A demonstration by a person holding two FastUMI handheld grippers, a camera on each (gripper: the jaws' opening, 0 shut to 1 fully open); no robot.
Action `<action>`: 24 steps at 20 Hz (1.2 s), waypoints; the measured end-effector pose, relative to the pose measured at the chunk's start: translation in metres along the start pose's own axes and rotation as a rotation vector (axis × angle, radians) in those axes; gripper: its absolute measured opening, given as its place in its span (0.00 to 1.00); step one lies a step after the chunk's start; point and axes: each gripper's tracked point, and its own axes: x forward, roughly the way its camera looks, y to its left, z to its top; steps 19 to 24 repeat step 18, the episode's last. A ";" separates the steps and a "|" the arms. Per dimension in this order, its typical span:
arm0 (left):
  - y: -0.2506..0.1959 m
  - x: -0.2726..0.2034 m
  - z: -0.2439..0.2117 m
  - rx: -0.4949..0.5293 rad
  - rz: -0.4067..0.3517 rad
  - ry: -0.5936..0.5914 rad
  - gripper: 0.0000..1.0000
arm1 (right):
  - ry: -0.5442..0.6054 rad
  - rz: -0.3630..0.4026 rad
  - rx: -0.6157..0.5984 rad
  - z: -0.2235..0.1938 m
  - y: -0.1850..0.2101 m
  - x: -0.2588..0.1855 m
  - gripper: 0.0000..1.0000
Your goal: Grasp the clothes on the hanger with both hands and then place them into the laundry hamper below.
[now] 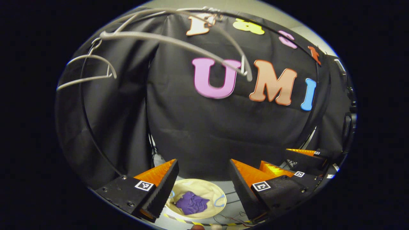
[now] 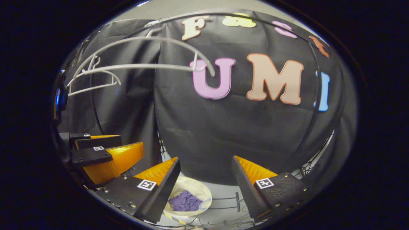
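A crumpled purple garment [image 1: 191,203] lies inside the cream laundry hamper [image 1: 212,190] on the floor below; in the right gripper view the garment [image 2: 185,201] and hamper [image 2: 199,188] sit low between the fingers. Bare grey hangers [image 1: 166,40] hang from the rail above, with another hanger [image 1: 91,68] at the left and a hanger [image 2: 143,65] in the right gripper view. My left gripper [image 1: 203,179] is open with nothing held. My right gripper [image 2: 206,179] is open too, and shows as the right gripper [image 1: 287,163] at the lower right of the left gripper view. The left gripper [image 2: 105,150] appears at the left.
A thin black rack frame [image 1: 88,127] curves down at the left and a frame bar [image 2: 314,105] at the right. A black stand foot [image 2: 238,198] and loose cables [image 1: 230,218] lie on the grey floor near the hamper.
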 end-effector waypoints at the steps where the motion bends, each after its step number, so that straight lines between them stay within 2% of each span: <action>1: -0.004 -0.009 0.019 0.014 -0.003 -0.042 0.96 | -0.044 -0.015 0.000 0.017 -0.004 -0.006 0.96; 2: -0.009 -0.016 0.041 0.032 -0.010 -0.090 0.96 | -0.085 -0.029 -0.002 0.032 -0.010 -0.013 0.97; 3: -0.016 -0.020 0.057 0.043 -0.024 -0.122 0.92 | -0.121 -0.045 -0.005 0.049 -0.016 -0.022 0.94; 6: -0.036 -0.038 0.095 0.037 -0.065 -0.207 0.94 | -0.232 -0.079 -0.014 0.096 -0.029 -0.055 0.94; 9: -0.039 -0.056 0.129 0.032 -0.060 -0.271 0.93 | -0.314 -0.094 -0.007 0.130 -0.036 -0.079 0.94; 10: -0.040 -0.060 0.138 0.033 -0.060 -0.298 0.92 | -0.335 -0.096 -0.002 0.140 -0.037 -0.086 0.96; 11: -0.042 -0.065 0.147 0.033 -0.062 -0.315 0.93 | -0.357 -0.095 0.002 0.152 -0.038 -0.094 0.94; 12: -0.044 -0.070 0.154 0.035 -0.064 -0.330 0.93 | -0.376 -0.097 0.005 0.162 -0.042 -0.102 0.96; 13: -0.047 -0.075 0.162 0.035 -0.066 -0.349 0.92 | -0.392 -0.098 0.010 0.169 -0.045 -0.110 0.99; 14: -0.049 -0.078 0.170 0.038 -0.069 -0.366 0.92 | -0.410 -0.099 0.016 0.175 -0.048 -0.117 0.94; 18: -0.054 -0.094 0.184 0.070 -0.085 -0.411 0.92 | -0.441 -0.115 0.030 0.189 -0.057 -0.134 0.94; 24: -0.054 -0.094 0.184 0.070 -0.085 -0.411 0.92 | -0.441 -0.115 0.030 0.189 -0.057 -0.134 0.94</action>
